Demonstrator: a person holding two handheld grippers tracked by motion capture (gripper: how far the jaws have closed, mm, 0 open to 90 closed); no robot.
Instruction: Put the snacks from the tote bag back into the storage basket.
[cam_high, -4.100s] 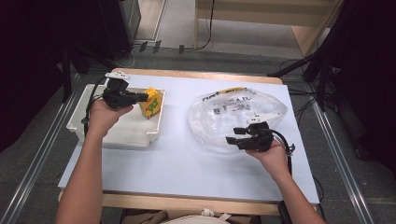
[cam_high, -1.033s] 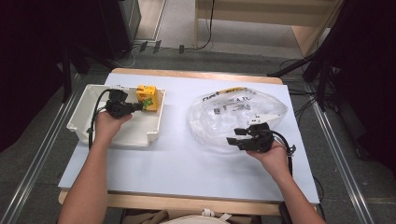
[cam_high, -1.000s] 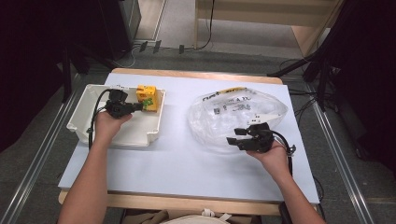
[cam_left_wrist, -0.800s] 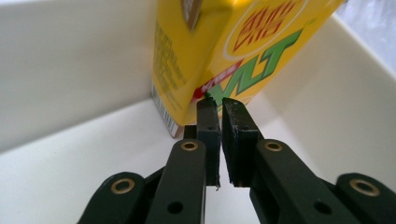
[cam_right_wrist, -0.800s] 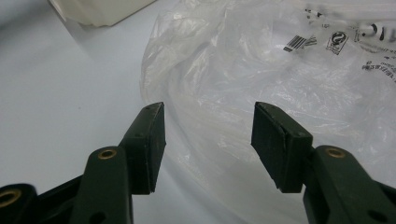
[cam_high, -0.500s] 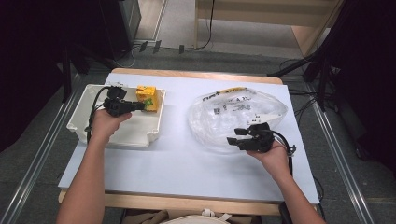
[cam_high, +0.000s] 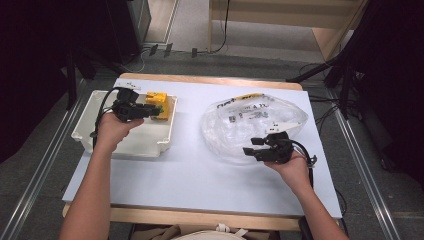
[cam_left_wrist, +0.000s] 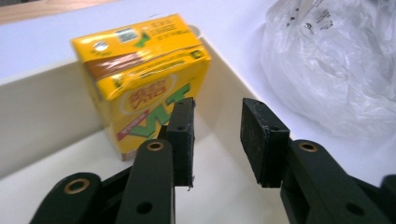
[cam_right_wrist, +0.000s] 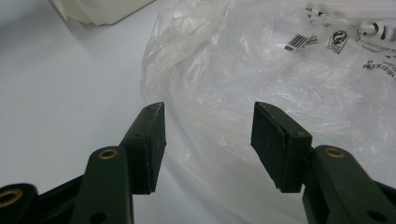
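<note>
Table (cam_high: 200, 175): pale blue top with a wooden edge, as I see it from the high view; it bears everything listed below.

Clear plastic bag (cam_high: 250, 125): crumpled, printed with black text and a barcode, lying on my right half of the table; in the right gripper view its folds (cam_right_wrist: 261, 84) spread ahead of and beneath my jaws.

White tray (cam_high: 95, 135): rectangular, on my left half of the table, well apart from the bag; its inner wall (cam_left_wrist: 42, 107) shows cream in the left gripper view.

Yellow drink carton (cam_high: 156, 101): standing upright in the tray's far corner nearest the bag, backed against the wall; green and red lettering on its face (cam_left_wrist: 140, 74).

Left gripper (cam_high: 152, 110): held over the tray, pointing at the carton; in its own view (cam_left_wrist: 217, 135) I see the jaws parted and empty, the carton just beyond the left pad, not between them.

Right gripper (cam_high: 250, 148): at the near edge of the bag; in its own view (cam_right_wrist: 208, 140) the jaws spread wide, gripping nothing, bag plastic behind the gap.
</note>
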